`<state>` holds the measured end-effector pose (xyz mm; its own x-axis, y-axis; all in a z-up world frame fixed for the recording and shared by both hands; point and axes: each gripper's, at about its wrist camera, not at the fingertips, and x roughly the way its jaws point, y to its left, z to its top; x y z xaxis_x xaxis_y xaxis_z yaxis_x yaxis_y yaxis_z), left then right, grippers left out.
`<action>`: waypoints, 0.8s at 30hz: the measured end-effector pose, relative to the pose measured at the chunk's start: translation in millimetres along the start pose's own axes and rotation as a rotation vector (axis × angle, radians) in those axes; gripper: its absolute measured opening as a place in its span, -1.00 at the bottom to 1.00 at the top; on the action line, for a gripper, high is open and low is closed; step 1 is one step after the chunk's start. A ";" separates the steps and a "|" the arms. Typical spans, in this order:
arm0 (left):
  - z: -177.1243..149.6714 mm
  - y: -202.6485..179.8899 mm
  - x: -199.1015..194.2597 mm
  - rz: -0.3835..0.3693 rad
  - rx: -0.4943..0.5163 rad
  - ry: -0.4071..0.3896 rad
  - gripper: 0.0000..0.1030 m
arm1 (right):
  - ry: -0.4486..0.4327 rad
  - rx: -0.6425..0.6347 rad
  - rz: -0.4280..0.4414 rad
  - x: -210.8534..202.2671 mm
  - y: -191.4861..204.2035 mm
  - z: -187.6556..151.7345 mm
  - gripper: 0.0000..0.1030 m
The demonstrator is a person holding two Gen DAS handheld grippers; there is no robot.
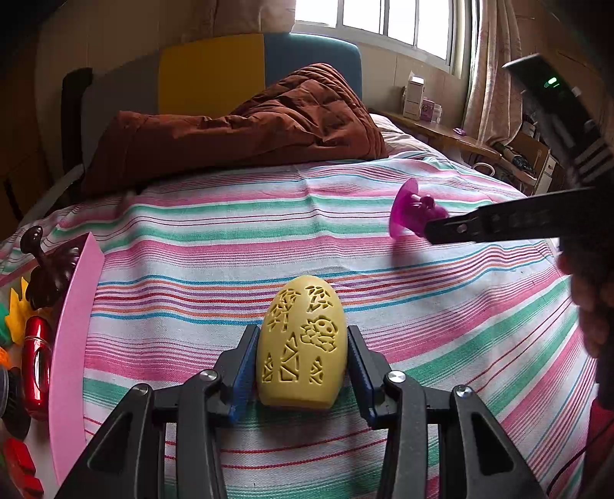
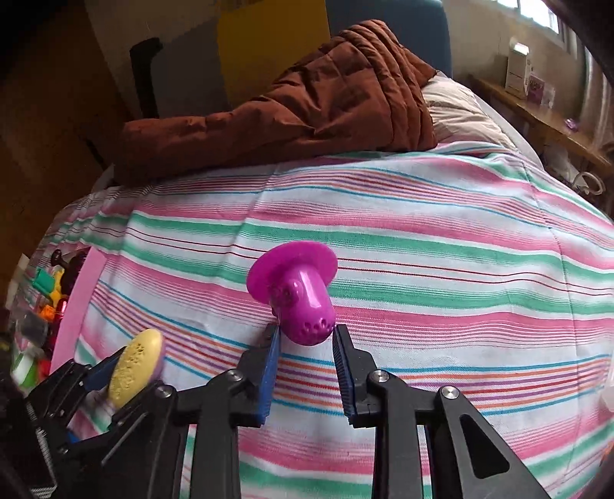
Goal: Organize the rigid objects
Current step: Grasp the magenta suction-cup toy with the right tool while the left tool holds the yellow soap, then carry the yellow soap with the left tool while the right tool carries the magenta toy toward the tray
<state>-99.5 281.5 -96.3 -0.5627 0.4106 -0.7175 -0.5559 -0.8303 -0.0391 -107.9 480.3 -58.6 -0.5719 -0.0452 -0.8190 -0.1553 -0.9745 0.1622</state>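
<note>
Bed w/ striped sheet (image 1: 230,238) is the work surface. A brown quilt (image 1: 249,126) is bunched at the far end, and there's a window (image 1: 383,19) behind it w/ a wooden shelf (image 1: 441,130) below it carrying small boxes.

Left tool (image 1: 302,331): we see it pinching the yellow egg (image 1: 303,345). Both blue pads are pressed on its flanks. Egg is upright w/ the narrow end pointing away from the cam, the carved cut-out pattern facing up and the flat base toward the tool body. It sits low over the sheet at the near-centre of the bed; can't tell if it touches the fabric.

Right tool (image 2: 307,329): clamped down on the magenta piece (image 2: 295,291). It's a flanged plug shape w/ a wide disc at the far end and a rounded, perforated nose nipped between the pad tips. Only the nose is caught; the rest sticks out fwd of the tips, tilted. From the left cam it looks held just clear of the sheet, w/ a soft shadow under it, to the right of the egg and further up the bed. The two items are well apart.

Left edge of bed: a pink tray (image 1: 73,326) whose rim stands up. Mixed toys are piled beyond it, incl. a glossy red item (image 1: 36,357) and a dark brown figure (image 1: 50,276).

A person's hand (image 1: 591,307) is partly visible at the right edge of the left cam, blurred.
</note>
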 end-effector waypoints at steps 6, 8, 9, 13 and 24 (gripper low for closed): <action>0.2 0.3 -0.4 0.002 0.003 0.000 -0.14 | -0.012 -0.072 -0.044 -12.0 11.8 -7.9 -0.72; 0.2 0.1 -0.3 0.004 0.004 0.000 -0.14 | -0.016 -0.071 -0.033 -8.3 12.9 -7.0 -0.71; 0.3 -0.2 -0.3 0.005 0.005 0.000 -0.14 | -0.023 -0.068 -0.017 -7.3 14.3 -6.0 -0.63; 0.0 -0.2 -0.1 0.008 0.007 -0.002 -0.14 | -0.061 -0.084 -0.042 -3.4 23.9 4.5 0.12; -0.6 0.8 0.9 0.001 0.001 -0.004 -0.14 | -0.042 -0.078 -0.090 46.6 28.4 37.4 -0.35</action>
<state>-100.1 281.0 -97.4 -0.5658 0.4114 -0.7146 -0.5562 -0.8302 -0.0376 -169.0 458.7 -71.6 -0.5922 0.0513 -0.8042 -0.1455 -0.9884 0.0441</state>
